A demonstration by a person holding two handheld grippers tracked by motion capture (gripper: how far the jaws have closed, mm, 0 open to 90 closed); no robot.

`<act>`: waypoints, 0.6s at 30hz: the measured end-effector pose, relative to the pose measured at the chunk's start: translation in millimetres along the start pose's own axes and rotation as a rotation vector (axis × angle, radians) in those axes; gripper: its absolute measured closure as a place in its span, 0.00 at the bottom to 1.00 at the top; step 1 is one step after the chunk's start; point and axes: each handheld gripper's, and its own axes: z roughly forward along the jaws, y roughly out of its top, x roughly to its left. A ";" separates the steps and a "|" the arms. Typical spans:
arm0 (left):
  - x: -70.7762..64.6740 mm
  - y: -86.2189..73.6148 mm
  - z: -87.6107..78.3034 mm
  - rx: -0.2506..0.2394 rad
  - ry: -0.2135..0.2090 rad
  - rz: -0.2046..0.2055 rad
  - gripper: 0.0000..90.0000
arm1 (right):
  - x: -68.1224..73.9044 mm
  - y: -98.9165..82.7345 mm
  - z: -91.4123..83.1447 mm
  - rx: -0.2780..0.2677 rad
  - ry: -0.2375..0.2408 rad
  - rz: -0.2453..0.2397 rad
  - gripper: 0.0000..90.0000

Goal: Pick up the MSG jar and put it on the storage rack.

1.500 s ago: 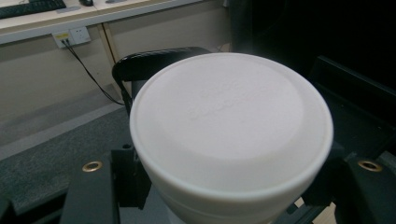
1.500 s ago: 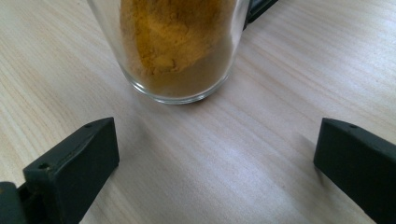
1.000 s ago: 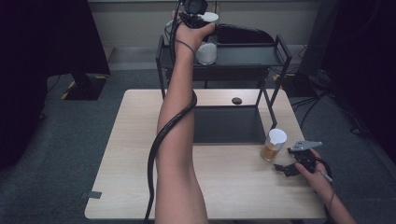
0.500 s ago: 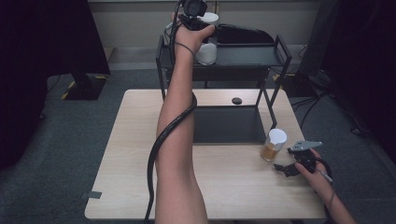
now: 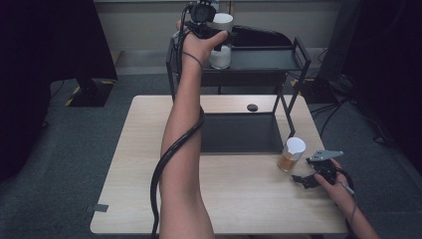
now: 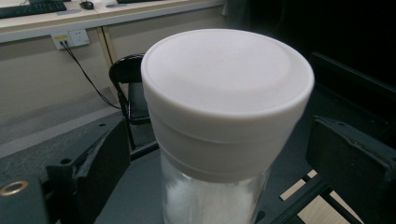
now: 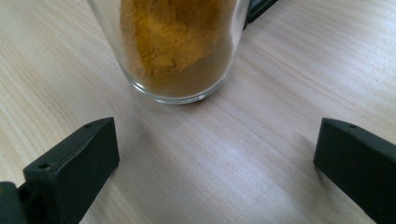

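Observation:
A glass jar with a white lid (image 5: pixel 220 56) and white powder inside stands on the top of a black shelf rack (image 5: pixel 263 59) behind the table. My left gripper (image 5: pixel 219 34) reaches out to it at arm's length. In the left gripper view the white-lidded jar (image 6: pixel 224 93) sits between the gripper's (image 6: pixel 217 135) open jaws, with gaps on both sides. A second white-lidded jar of orange powder (image 5: pixel 291 154) stands at the table's right. Just right of it my right gripper (image 5: pixel 301 179) is open, and the orange jar (image 7: pixel 180 51) stands ahead of its (image 7: pixel 217 126) jaws.
The wooden table (image 5: pixel 149 199) carries the rack's lower black shelf (image 5: pixel 239 132) at its middle back. A small dark round object (image 5: pixel 252 107) lies near the table's far edge. A thick black cable (image 5: pixel 169 154) trails along the left forearm. A dark bag (image 5: pixel 259 37) lies on the rack top.

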 end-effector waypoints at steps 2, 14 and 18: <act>1.6 -3.0 -1.6 -0.002 -0.018 -0.017 0.04 | 0.0 0.0 0.0 0.000 0.000 0.000 0.00; 5.0 -29.8 -7.6 -0.033 -0.077 -0.031 0.00 | 0.0 0.0 0.0 0.000 0.000 0.000 0.00; 3.4 -36.4 -8.5 -0.026 -0.094 -0.016 0.00 | -0.1 0.0 0.0 0.000 0.000 0.000 0.00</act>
